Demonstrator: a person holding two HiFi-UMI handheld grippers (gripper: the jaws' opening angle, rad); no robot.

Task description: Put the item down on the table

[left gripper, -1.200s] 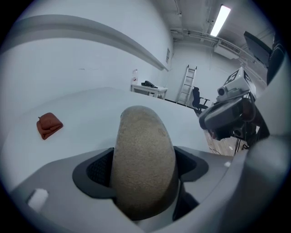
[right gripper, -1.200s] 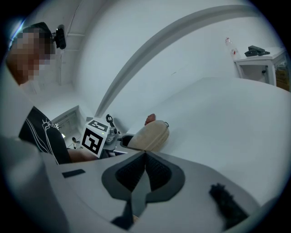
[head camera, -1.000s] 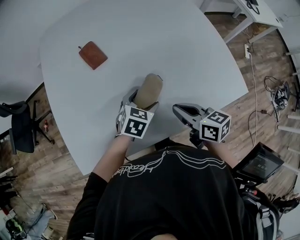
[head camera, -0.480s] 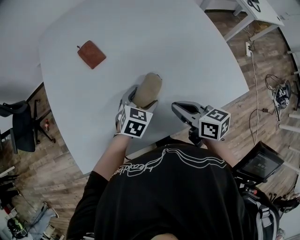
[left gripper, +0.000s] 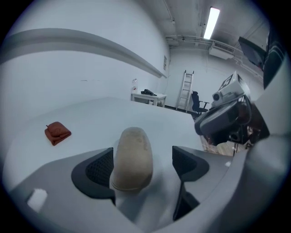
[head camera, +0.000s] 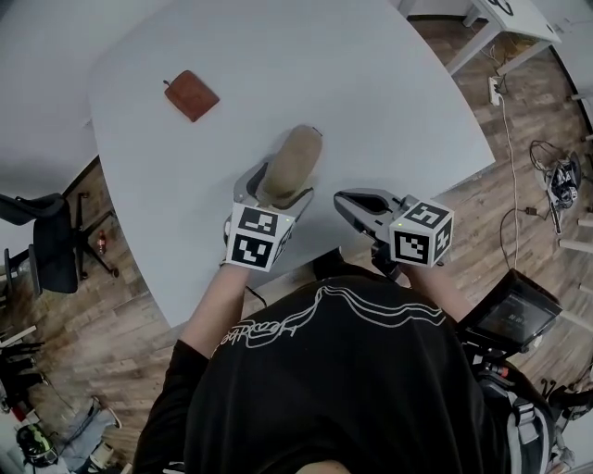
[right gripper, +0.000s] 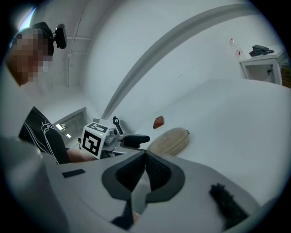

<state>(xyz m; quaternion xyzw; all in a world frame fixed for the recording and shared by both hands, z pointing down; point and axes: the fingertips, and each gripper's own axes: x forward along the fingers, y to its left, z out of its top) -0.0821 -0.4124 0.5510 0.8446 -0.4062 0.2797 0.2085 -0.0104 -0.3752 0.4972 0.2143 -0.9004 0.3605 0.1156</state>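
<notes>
A beige oblong pouch [head camera: 293, 163] lies on the white table [head camera: 371, 93], pointing away from me. My left gripper [head camera: 276, 190] straddles its near end with the jaws apart. In the left gripper view the pouch [left gripper: 132, 157] rests against the left jaw, with a gap between it and the right jaw, so the left gripper [left gripper: 143, 166] is open. My right gripper [head camera: 348, 205] hovers at the table's front edge, right of the pouch, and holds nothing. In its own view the right gripper [right gripper: 145, 170] has its pads pressed together, and the pouch [right gripper: 169, 141] shows beyond them.
A small brown wallet [head camera: 192, 95] lies at the table's far left. A black office chair [head camera: 46, 245] stands on the wood floor at left. A white desk [head camera: 505, 23] and cables [head camera: 556, 176] are at right, and a black device [head camera: 510, 319] is near my right side.
The left jaws have spread a little around the pouch. Both hands and the pouch have stayed almost in place, and the head view has shifted slightly.
</notes>
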